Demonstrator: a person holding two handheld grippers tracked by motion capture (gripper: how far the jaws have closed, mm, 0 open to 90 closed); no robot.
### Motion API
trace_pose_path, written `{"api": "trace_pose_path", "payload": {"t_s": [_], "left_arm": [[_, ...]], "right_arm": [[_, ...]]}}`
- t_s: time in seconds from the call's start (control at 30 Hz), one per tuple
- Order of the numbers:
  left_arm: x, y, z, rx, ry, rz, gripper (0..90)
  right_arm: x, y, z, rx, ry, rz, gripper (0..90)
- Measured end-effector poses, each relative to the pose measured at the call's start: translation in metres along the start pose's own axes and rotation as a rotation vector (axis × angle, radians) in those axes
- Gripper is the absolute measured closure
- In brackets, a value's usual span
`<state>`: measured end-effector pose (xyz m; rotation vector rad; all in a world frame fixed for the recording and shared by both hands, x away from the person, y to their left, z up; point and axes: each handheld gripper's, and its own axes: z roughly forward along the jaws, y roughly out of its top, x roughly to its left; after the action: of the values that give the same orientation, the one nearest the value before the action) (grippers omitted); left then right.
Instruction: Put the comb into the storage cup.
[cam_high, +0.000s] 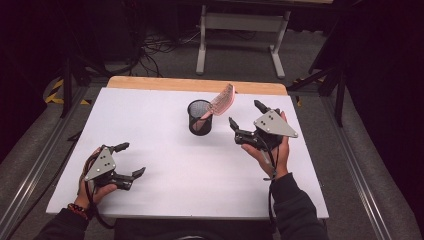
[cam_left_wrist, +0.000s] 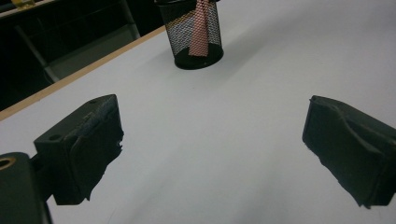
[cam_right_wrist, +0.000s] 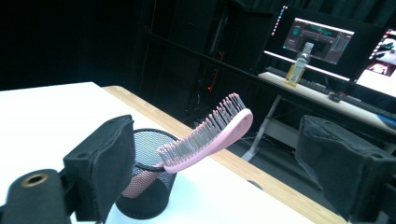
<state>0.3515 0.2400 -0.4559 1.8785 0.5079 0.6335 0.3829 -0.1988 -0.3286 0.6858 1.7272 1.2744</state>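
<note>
A black mesh cup (cam_high: 200, 118) stands upright at the far middle of the white table (cam_high: 165, 175). In it is a pink hairbrush (cam_high: 222, 100), handle down, with its bristled head leaning out over the rim to the right. My right gripper (cam_high: 244, 112) hovers just right of the cup, open, its jaws on either side of the brush head (cam_right_wrist: 210, 135) without touching it. At the near left of the table, far from the cup (cam_left_wrist: 196, 32), my left gripper (cam_high: 133, 159) is open with nothing between its jaws.
A wooden strip (cam_high: 195, 85) runs along the table's far edge. Behind it stand a white frame (cam_high: 240, 30) and loose cables on the floor. A desk with a monitor (cam_right_wrist: 322, 37) and a bottle (cam_right_wrist: 299, 67) lies beyond the table.
</note>
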Motion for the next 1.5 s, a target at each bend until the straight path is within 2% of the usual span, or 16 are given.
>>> {"api": "trace_pose_path", "payload": {"t_s": [0.3, 0.67, 1.03, 1.27, 1.5], "left_arm": [[0.0, 0.0, 0.0, 0.001, 0.001, 0.003, 5.9], [-0.001, 0.0, 0.0, 0.003, 0.001, 0.008, 5.9], [-0.001, 0.0, 0.0, 0.006, 0.003, 0.008, 5.9], [-0.002, 0.001, 0.0, 0.0, 0.005, 0.011, 5.9], [-0.001, 0.0, 0.0, 0.007, 0.004, 0.011, 5.9]], "right_arm": [[0.004, -0.001, -0.013, -0.029, 0.023, -0.009, 10.9], [0.006, -0.008, -0.028, -0.045, 0.025, -0.015, 10.4], [0.006, -0.021, -0.04, -0.025, 0.025, -0.012, 9.9], [0.008, -0.034, -0.047, 0.006, 0.01, -0.034, 10.4], [0.015, -0.044, -0.051, 0.042, 0.024, -0.051, 10.4]]}}
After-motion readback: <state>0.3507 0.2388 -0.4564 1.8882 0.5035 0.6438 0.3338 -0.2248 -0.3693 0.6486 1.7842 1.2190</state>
